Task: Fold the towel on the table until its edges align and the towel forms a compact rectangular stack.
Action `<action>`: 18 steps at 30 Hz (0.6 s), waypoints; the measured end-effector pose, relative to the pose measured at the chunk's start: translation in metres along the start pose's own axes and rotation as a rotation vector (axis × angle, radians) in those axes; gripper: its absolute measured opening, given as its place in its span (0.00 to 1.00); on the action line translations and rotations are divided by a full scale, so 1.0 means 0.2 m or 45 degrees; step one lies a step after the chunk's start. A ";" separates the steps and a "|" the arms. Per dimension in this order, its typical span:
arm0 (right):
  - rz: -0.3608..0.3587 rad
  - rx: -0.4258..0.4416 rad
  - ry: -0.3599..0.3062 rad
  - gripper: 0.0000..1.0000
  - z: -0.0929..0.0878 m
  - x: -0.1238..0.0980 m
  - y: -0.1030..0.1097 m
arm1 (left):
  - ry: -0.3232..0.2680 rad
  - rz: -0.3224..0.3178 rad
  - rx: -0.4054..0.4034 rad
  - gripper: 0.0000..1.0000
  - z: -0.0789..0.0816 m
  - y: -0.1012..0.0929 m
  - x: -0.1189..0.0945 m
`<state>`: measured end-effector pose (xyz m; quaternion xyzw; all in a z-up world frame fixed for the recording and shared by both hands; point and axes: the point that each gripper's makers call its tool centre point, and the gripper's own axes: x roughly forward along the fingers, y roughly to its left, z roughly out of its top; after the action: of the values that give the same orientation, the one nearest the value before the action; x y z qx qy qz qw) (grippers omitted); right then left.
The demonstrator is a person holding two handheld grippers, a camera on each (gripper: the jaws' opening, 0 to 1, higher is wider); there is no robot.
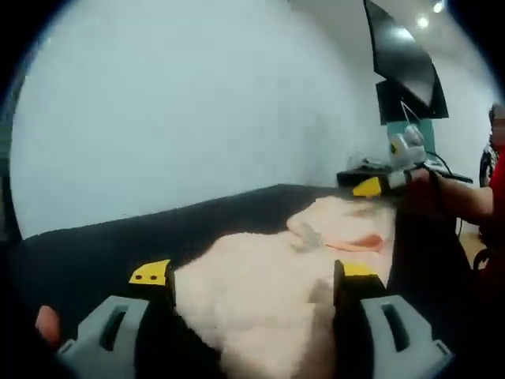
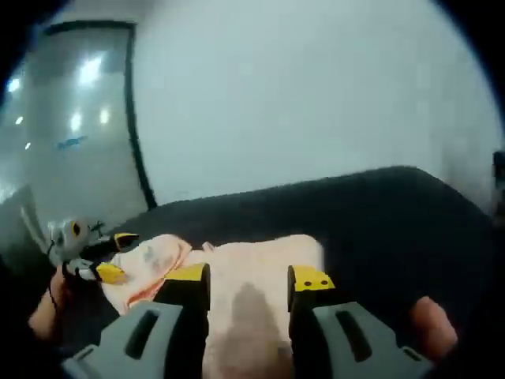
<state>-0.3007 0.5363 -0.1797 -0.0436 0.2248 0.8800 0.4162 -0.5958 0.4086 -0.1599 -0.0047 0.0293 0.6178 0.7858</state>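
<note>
Soft, even indoor light, moderately bright, on a pale wall [image 1: 197,103]. Small ceiling spots [image 1: 430,14] glaring at upper right of left gripper view; blurred reflections on a glossy panel [image 2: 71,118] in right gripper view. Heavy overall blur, strong fisheye bending at edges. Dark worktop [image 2: 379,213] nearly featureless. Faint shadow on towel [image 2: 252,308] between tongs.

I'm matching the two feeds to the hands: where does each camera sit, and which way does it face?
Left gripper view: rides the left gripper, looking across the towel toward the right gripper.
Right gripper view: rides the right gripper, looking over the towel toward the left gripper; a fingertip shows.
Shared: towel, dark table.
</note>
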 end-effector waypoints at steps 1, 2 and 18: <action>-0.086 0.051 0.047 0.36 -0.04 -0.02 -0.11 | -0.072 0.048 -0.024 0.80 0.06 0.05 -0.02; -0.120 0.114 0.030 0.36 -0.04 -0.05 -0.17 | -0.143 0.102 -0.060 0.79 0.12 0.10 -0.03; -0.116 -0.181 0.004 0.01 0.09 0.02 0.21 | -0.206 0.470 -0.163 0.67 0.11 0.44 -0.16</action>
<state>-0.3331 0.5242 -0.1493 -0.0848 0.1603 0.8737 0.4514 -0.6874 0.3989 -0.1346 0.0003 -0.0729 0.7501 0.6572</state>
